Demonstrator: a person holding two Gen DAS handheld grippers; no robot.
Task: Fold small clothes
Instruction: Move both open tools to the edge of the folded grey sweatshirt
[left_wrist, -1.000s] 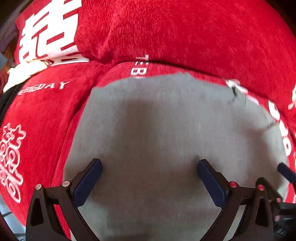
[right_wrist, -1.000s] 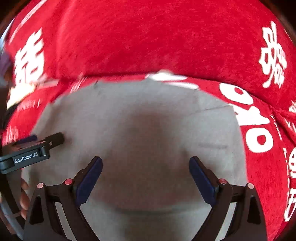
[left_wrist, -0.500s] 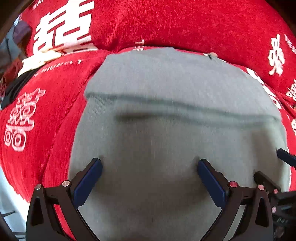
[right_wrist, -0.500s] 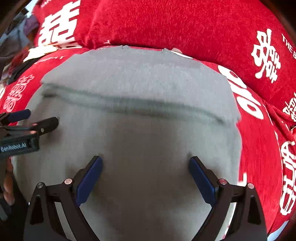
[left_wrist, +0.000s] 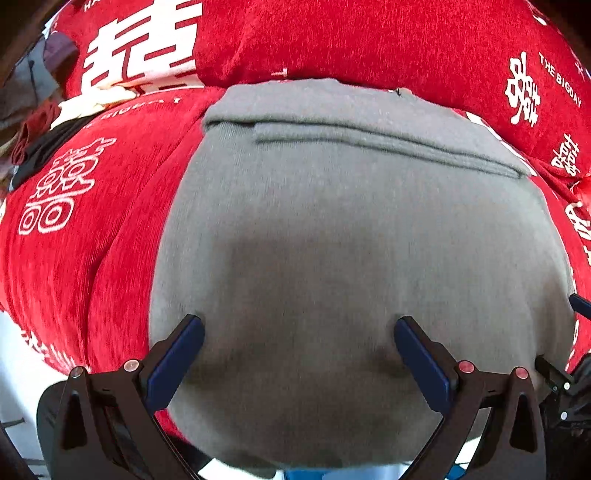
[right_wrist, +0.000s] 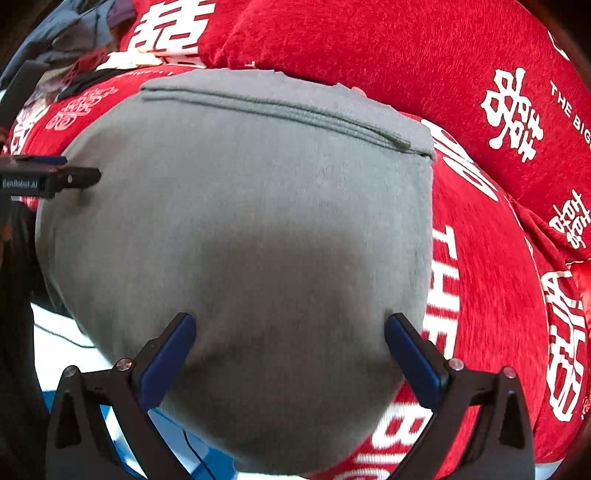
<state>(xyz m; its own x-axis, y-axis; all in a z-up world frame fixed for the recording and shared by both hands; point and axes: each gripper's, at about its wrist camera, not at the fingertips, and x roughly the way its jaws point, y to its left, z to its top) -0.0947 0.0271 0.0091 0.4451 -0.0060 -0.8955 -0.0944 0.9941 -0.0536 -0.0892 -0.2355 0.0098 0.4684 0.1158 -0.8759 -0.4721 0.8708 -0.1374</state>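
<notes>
Left gripper (left_wrist: 299, 354) spread wide, nothing pinched, above folded grey knit garment (left_wrist: 351, 229) on red printed sofa cover (left_wrist: 92, 240); red margin left.
Right gripper (right_wrist: 290, 350) jaws opening w/ nothing clamped, over garment's right edge; left gripper's tip at left.

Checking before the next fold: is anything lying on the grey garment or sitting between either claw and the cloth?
Nothing visible. The grey garment lies bare on the red cover, with only its own folded edge across the far side. The left claw hangs open just above it; the right claw is opening, with nothing between its pads.
</notes>
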